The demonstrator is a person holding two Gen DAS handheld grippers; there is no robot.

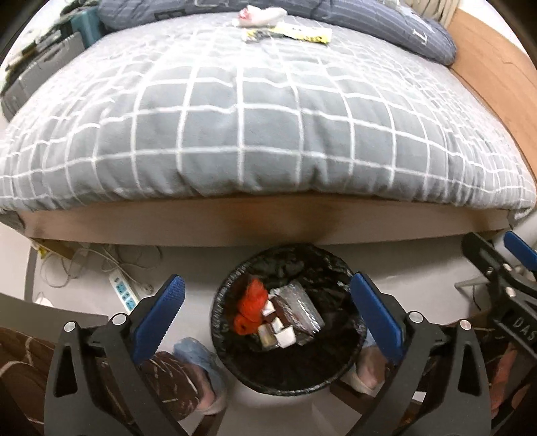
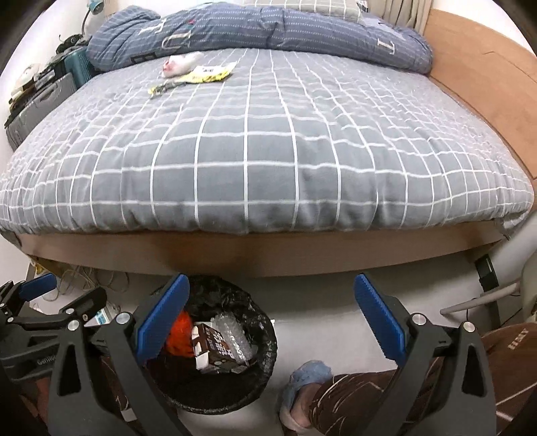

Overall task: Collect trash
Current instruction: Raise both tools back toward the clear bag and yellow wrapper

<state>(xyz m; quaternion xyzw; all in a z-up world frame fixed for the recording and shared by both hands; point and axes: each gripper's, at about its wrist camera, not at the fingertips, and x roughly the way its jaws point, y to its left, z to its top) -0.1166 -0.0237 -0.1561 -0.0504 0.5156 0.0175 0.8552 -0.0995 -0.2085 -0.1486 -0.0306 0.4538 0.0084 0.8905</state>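
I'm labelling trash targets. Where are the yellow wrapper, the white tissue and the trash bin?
yellow wrapper (image 2: 209, 74), right wrist view, its middle.
white tissue (image 2: 181, 63), right wrist view, its crumpled body.
trash bin (image 1: 345, 268), left wrist view, its far rim.

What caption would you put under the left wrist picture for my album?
Open hand-held gripper hovers over a trash bin beside the bed, with wrappers left on top.

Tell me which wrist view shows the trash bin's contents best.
Left wrist: the trash bin sits centered between the open fingers, contents unobstructed. In the right wrist view the bin is partly hidden behind a finger.
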